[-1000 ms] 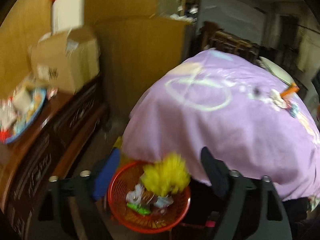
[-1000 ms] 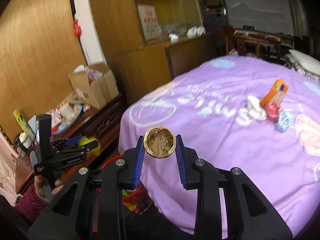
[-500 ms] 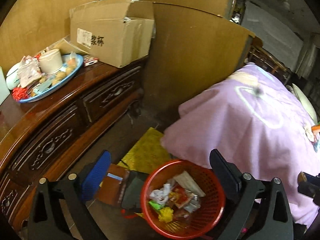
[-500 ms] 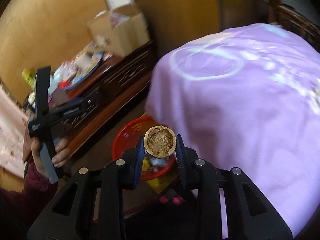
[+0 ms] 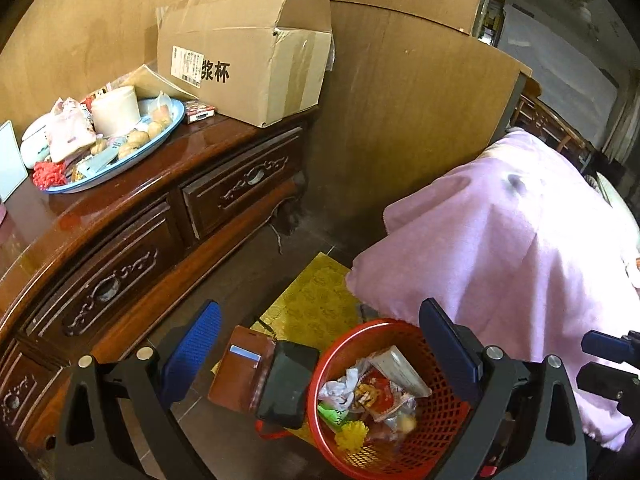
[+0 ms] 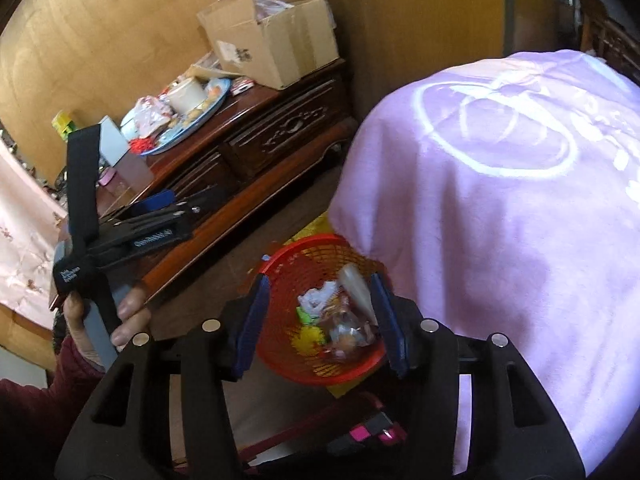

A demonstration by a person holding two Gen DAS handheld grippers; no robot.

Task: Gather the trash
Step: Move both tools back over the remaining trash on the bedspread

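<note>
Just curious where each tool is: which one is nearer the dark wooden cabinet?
Left. The left gripper hovers beside the cabinet front; the right gripper, fingers just opening with nothing between them, hangs over the red basket by the purple table.

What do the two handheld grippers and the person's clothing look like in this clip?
Both are black plastic clamp-style tools with silver bolt heads and blue ribbed pads on the fingers. The left gripper shows, in the right wrist view, a white printed label and a grey handle. The right gripper matches it. The left hand comes out of a dark red sleeve.
</note>
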